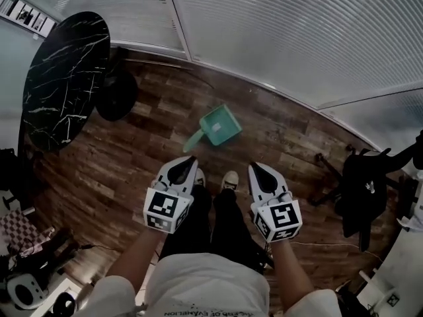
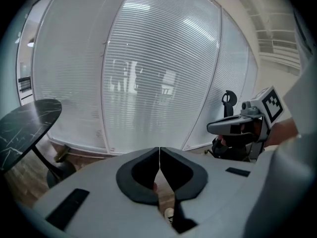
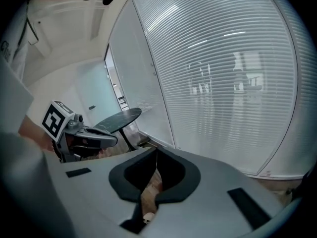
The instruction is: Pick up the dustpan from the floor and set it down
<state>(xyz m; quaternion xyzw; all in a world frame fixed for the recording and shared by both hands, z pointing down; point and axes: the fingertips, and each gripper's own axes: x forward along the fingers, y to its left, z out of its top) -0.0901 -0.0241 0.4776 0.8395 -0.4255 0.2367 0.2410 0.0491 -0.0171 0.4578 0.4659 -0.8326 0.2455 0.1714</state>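
Observation:
A teal dustpan (image 1: pixel 218 127) lies on the wooden floor (image 1: pixel 158 124) in the head view, its handle pointing down-left toward my feet. My left gripper (image 1: pixel 192 158) hangs in the air just below and left of it, jaw tips touching, nothing between them. My right gripper (image 1: pixel 254 167) hangs level with it on the right, also shut and empty. In the left gripper view the left gripper (image 2: pixel 159 149) has its tips closed against the blinds; the dustpan is hidden there. The right gripper (image 3: pixel 156 150) in its own view is closed too.
A round black marble table (image 1: pixel 63 78) on a dark pedestal base stands at the left. White blinds (image 1: pixel 284 32) run along the far wall. A black stand with cables (image 1: pixel 363 190) is at the right. My shoes (image 1: pixel 228 180) stand below the dustpan.

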